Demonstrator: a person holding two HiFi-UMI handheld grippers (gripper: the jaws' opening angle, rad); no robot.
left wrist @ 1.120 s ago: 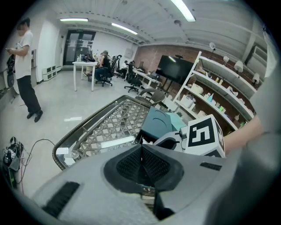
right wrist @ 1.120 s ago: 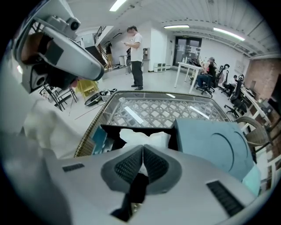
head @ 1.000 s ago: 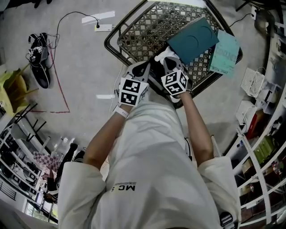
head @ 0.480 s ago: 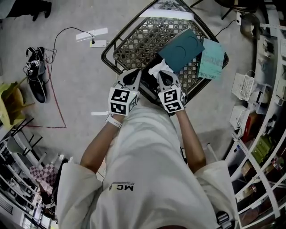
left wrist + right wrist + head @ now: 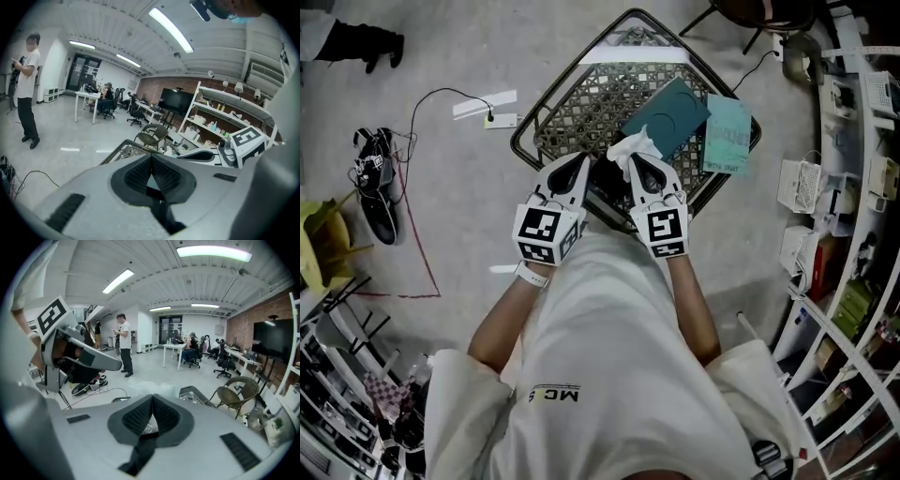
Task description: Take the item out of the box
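Observation:
A dark open box (image 5: 606, 185) rests at the near edge of a lattice-top table (image 5: 581, 103), between my two grippers. The left gripper (image 5: 572, 172) is shut, and a thin teal sliver that looks like the box's wall shows between its pads (image 5: 151, 161). The right gripper (image 5: 636, 161) is shut on crumpled white wrapping (image 5: 630, 147) held just above the box. In the right gripper view the wrapping (image 5: 154, 387) looks translucent beyond the closed right gripper (image 5: 152, 404). The teal lid (image 5: 667, 114) lies flat behind the box. What is inside the box is hidden.
A pale teal card (image 5: 727, 136) lies by the lid at the table's right edge. White shelves (image 5: 853, 234) stand close on the right. Shoes (image 5: 375, 183), a power strip and cable (image 5: 487, 117) lie on the floor to the left. A person (image 5: 124, 343) stands farther off.
More white wrapping now shows at the right gripper's tips, bunched higher above the box. Both grippers have stayed side by side at the box.

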